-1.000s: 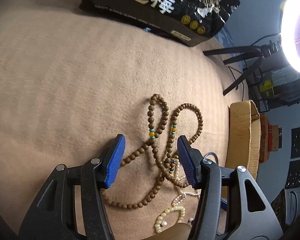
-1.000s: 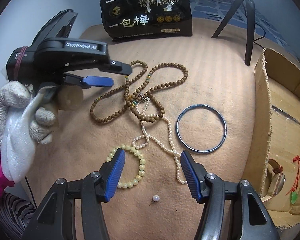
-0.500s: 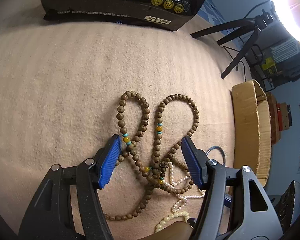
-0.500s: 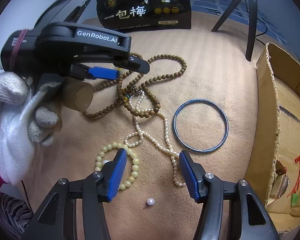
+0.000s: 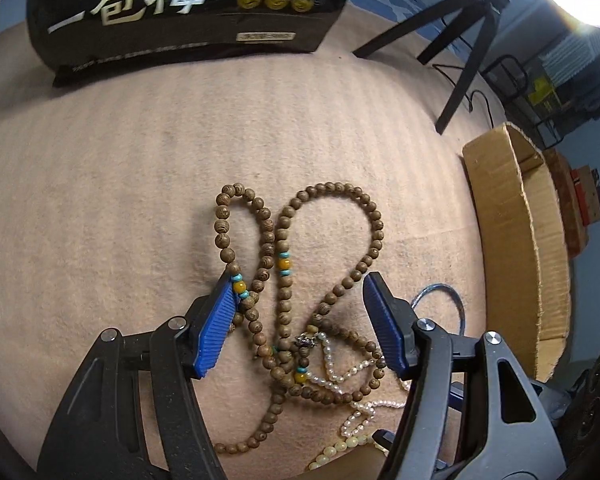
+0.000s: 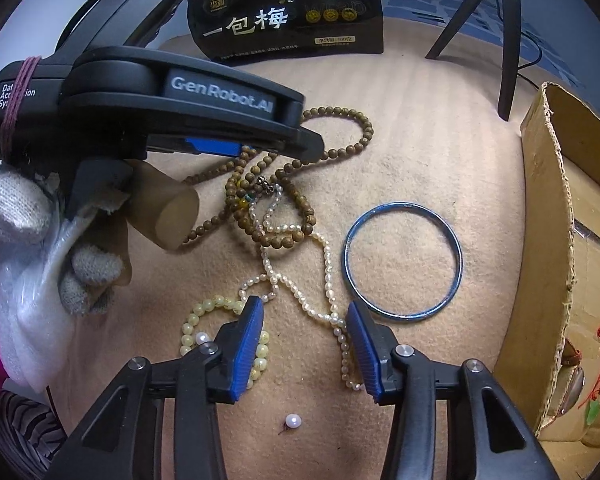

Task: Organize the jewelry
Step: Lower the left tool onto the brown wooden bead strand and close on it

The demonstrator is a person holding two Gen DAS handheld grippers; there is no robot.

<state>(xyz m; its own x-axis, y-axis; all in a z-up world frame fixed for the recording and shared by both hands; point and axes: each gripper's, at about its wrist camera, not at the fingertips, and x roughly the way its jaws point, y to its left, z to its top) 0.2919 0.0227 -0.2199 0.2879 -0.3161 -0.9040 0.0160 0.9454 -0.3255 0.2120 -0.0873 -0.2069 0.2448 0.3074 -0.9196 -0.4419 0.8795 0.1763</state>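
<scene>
Tan cloth [image 5: 100,200] carries everything; cardboard box [image 6: 556,240] sits at its right edge, likely the drop spot. Wooden bead necklace [image 5: 374,236] lies looped mid-cloth, tangled with the pearl strand [image 6: 296,300]. My left gripper [image 5: 300,320] is spread wide, straddling the wooden loops, its left pad touching a strand. Right gripper [image 6: 306,344] is spread too, straddling the pearls. Step: reaching for the wooden necklace. Next: close on one strand only, lift slowly so pearls don't drag.
</scene>
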